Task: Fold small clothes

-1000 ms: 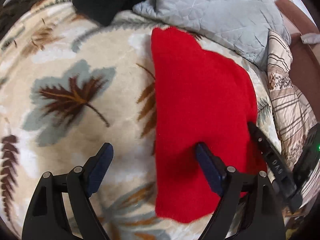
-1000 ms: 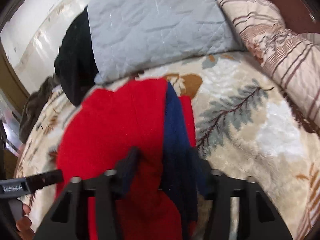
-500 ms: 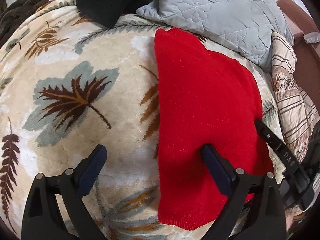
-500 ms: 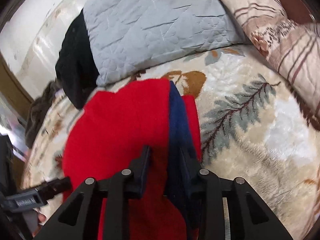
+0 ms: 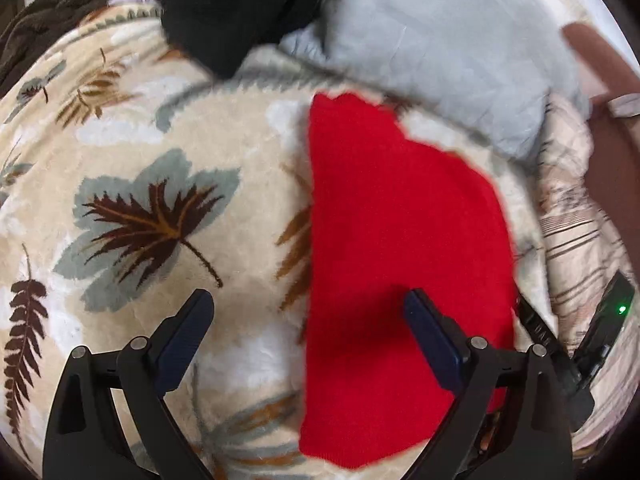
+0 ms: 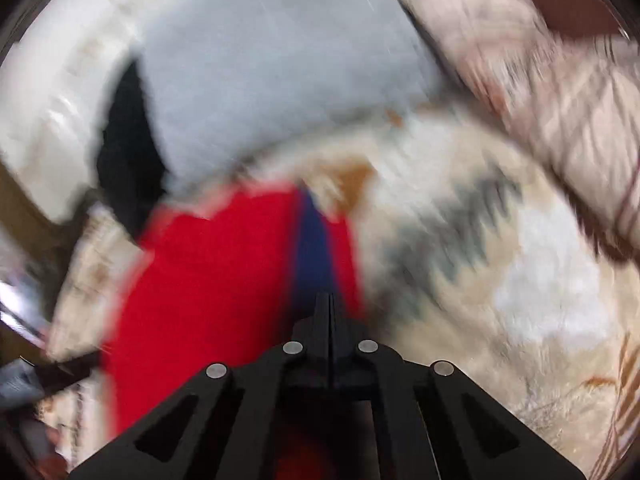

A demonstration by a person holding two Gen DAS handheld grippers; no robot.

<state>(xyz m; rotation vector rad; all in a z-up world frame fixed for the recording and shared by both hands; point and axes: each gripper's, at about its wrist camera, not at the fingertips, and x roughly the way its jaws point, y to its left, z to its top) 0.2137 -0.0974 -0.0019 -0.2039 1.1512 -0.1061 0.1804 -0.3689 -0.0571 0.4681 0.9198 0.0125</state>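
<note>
A red knitted garment [image 5: 404, 248] lies folded on a leaf-patterned blanket [image 5: 152, 216]. My left gripper [image 5: 308, 312] is open above the garment's left edge, one finger over the blanket and one over the red cloth. In the blurred right wrist view the garment [image 6: 216, 280] shows a navy blue strip [image 6: 314, 252] along its right side. My right gripper [image 6: 329, 300] is shut, its jaws pressed together at the near end of that strip. Whether cloth is pinched between them I cannot tell. The right gripper also shows in the left wrist view [image 5: 560, 340] at the garment's right edge.
A grey quilted pillow [image 5: 432, 40] and a black garment [image 5: 240, 4] lie at the far side of the bed. A striped quilt [image 5: 576, 232] lies to the right. Dark fleece [image 5: 52, 28] sits at the far left.
My right gripper has closed from open to fully shut at the navy strip and is now moving fast, blurring its view. My left gripper stayed open and pulled back slightly.
</note>
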